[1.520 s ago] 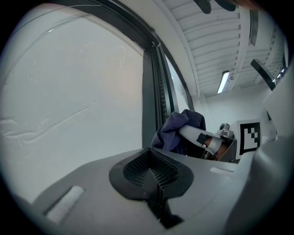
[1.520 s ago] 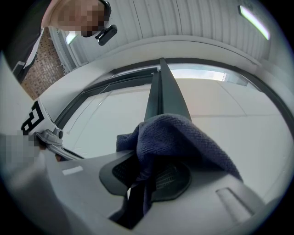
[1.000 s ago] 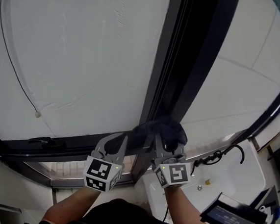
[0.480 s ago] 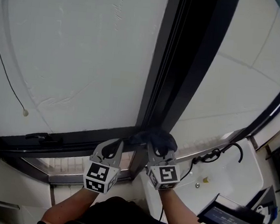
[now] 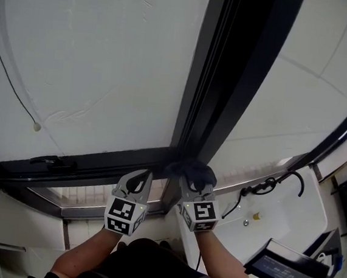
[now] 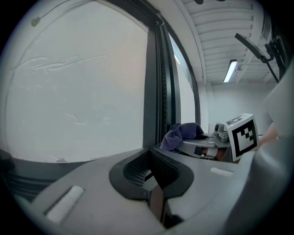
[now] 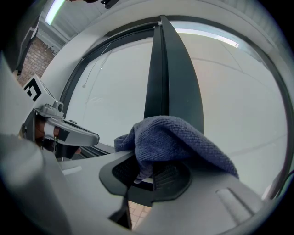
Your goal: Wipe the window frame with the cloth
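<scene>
My right gripper (image 7: 151, 176) has its jaws squeezed shut on the blue cloth (image 7: 177, 142). One fold is pinched between them, and the rest puffs up over the top of the jaws like a soft hat. My left gripper (image 6: 149, 179) has its jaws together with nothing in them, and it hangs just beside the right one. Right in front of the right jaws, the cloth looks pressed on the window frame (image 7: 171, 78), at the corner where the dark post meets the dark bottom bar (image 5: 92, 163). The big pale glass (image 5: 96, 54) spreads out beyond the left jaws and also on the far side of the post. I think the wiping is under way and most of the frame is yet to be done. To do it well, I should hold the squeeze tight so the cloth does not slip out. I should push the puffy part flat on the frame, so the soft cloth rubs it and the hard jaws do not scrape. Slow, straight strokes along the post would be best, since it looks to have long grooves where dirt can hide. The left gripper should stay off to its own side, out of the way. A black cord (image 5: 271, 187) lies near the outer side of the right jaws, and I must not snag it. A small dark handle (image 5: 52, 161) sits on the bottom bar, well past the left jaws, so I would go gently around it there.
</scene>
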A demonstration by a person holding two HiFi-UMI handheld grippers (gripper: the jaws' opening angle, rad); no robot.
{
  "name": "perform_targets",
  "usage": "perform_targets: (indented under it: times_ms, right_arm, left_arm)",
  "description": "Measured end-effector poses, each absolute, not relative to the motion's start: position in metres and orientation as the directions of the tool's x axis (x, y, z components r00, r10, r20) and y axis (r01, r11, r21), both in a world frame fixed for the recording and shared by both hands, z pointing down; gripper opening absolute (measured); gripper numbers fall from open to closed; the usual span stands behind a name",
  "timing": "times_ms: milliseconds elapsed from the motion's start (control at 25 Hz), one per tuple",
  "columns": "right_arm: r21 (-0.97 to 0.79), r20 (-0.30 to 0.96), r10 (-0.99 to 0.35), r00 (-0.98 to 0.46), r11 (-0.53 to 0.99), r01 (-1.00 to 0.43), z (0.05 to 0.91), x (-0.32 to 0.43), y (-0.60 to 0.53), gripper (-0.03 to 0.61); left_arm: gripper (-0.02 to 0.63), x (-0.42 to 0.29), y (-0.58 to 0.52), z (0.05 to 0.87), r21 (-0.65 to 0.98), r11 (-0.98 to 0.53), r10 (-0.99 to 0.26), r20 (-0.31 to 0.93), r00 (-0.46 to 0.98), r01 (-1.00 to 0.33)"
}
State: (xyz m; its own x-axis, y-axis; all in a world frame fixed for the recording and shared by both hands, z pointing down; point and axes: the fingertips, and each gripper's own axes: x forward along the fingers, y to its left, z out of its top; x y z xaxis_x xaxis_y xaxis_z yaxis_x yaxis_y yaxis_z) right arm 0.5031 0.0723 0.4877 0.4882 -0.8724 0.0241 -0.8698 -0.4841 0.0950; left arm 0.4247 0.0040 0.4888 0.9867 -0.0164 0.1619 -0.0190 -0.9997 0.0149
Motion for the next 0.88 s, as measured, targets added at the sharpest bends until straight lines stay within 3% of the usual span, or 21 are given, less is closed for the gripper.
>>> perform_targets:
  times_ms: [880]
  right_arm:
    - [0.075, 0.136, -0.909, 0.393, -0.387, -0.919, 0.538, 0.496, 0.073, 0.071]
  left_arm:
    - [-0.006, 0.415, 0.005, 0.525, 0.032, -0.994, -0.091, 0.251, 0.964, -0.103]
